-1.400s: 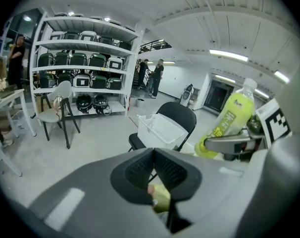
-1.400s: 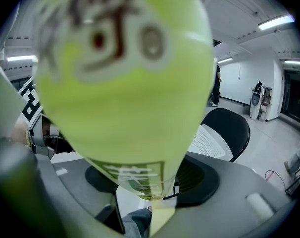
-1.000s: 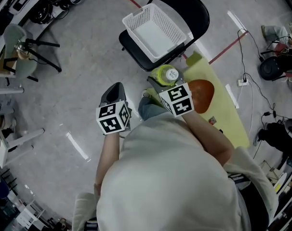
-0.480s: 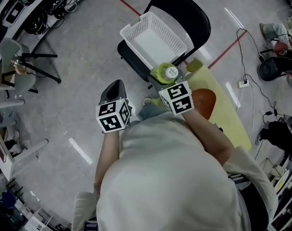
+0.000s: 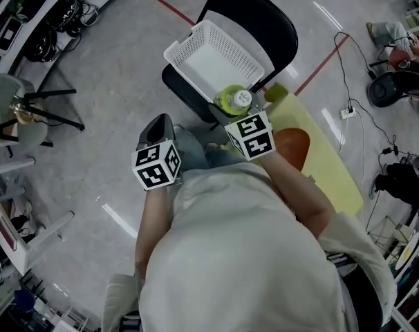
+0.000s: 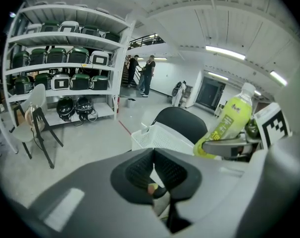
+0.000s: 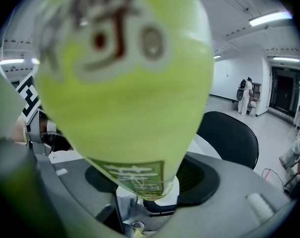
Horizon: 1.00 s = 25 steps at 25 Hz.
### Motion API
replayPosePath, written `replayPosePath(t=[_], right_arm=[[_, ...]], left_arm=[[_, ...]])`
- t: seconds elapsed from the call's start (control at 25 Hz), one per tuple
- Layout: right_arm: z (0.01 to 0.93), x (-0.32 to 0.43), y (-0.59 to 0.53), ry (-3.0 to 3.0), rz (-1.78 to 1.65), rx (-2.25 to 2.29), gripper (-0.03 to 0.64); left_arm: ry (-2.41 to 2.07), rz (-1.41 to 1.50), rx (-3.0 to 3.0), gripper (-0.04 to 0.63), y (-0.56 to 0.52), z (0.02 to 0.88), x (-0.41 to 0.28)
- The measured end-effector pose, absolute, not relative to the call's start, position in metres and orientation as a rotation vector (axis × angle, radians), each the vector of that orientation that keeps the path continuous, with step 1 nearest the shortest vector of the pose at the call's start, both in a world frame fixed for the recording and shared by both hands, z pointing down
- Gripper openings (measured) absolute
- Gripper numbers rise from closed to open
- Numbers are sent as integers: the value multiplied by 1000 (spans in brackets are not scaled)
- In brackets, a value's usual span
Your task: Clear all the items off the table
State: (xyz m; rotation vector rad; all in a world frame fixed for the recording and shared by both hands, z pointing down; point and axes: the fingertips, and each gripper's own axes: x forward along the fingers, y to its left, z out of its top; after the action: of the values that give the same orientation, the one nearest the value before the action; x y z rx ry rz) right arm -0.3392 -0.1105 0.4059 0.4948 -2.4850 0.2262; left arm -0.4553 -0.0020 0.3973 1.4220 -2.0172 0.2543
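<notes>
A bottle of yellow-green drink [image 5: 232, 99] with a white cap stands upright in my right gripper [image 5: 241, 116], which is shut on its body. The bottle hangs at the near rim of a white plastic basket [image 5: 196, 41] that rests on a black chair [image 5: 265, 12]. In the right gripper view the bottle [image 7: 125, 83] fills most of the picture between the two dark pads. My left gripper [image 5: 158, 126] is to the left of the chair, over the floor, its jaws shut with nothing in them [image 6: 153, 175]. From there the bottle [image 6: 226, 123] and the basket [image 6: 160, 135] show to the right.
A yellow table [image 5: 327, 164] lies at the right behind the right arm, with a red-brown rounded object [image 5: 294, 144] on it. Cables and a socket strip [image 5: 348, 113] lie on the floor at the right. A chair and tripod legs [image 5: 30, 109] stand at the left. Shelves with helmets [image 6: 66, 73].
Both grippers have moved forward towards the chair. The bottle has left the table's end and come to the basket's near rim. The left gripper stays shut.
</notes>
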Motion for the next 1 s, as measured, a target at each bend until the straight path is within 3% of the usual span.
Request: replayPosePath(t=[1.0], right_arm=[[476,-424,-229,-2353,336,671,301]], left_arm=[[-1807,385,1559,9,-149,452,-556]])
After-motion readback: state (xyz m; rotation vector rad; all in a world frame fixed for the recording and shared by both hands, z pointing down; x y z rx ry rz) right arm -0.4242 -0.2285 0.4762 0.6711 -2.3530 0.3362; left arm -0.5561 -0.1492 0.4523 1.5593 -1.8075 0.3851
